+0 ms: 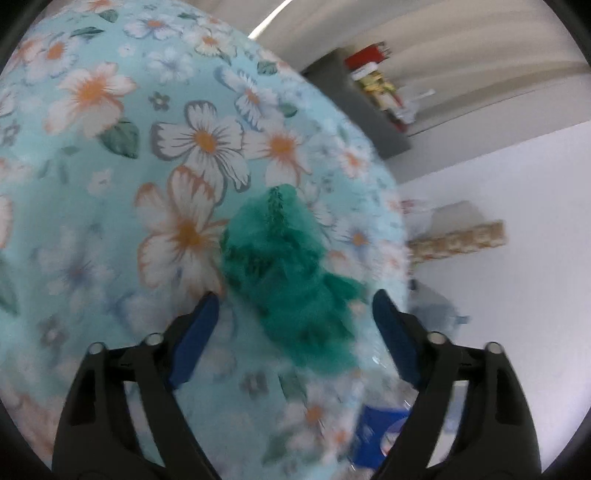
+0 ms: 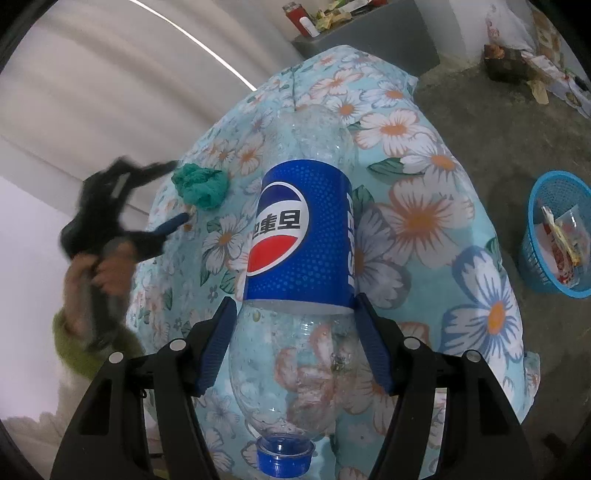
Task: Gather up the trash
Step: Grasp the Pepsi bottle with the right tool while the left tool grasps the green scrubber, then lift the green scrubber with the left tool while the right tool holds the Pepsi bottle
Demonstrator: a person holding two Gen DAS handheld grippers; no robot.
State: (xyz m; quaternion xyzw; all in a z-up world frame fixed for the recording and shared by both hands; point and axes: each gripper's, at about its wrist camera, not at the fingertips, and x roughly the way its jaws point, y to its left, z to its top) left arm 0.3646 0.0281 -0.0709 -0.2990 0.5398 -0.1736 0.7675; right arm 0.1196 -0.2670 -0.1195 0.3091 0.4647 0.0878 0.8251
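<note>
A crumpled green net [image 1: 291, 280] lies on a floral blue cloth [image 1: 147, 147]. My left gripper [image 1: 293, 299] is open, its jaws either side of the net's near end, not closed on it. In the right wrist view the net [image 2: 201, 186] and the left gripper [image 2: 181, 192] show at the cloth's left edge. My right gripper [image 2: 295, 306] is shut on an empty clear Pepsi bottle [image 2: 303, 236], pads at the lower edge of its blue label, blue cap toward me. The bottle's label also shows in the left wrist view [image 1: 380, 432].
A blue plastic basket [image 2: 535, 236] with wrappers inside stands on the concrete floor to the right of the cloth-covered table. A grey cabinet [image 2: 373, 33] with bottles and packets stands at the back. A white wall [image 1: 498, 258] is beyond the table.
</note>
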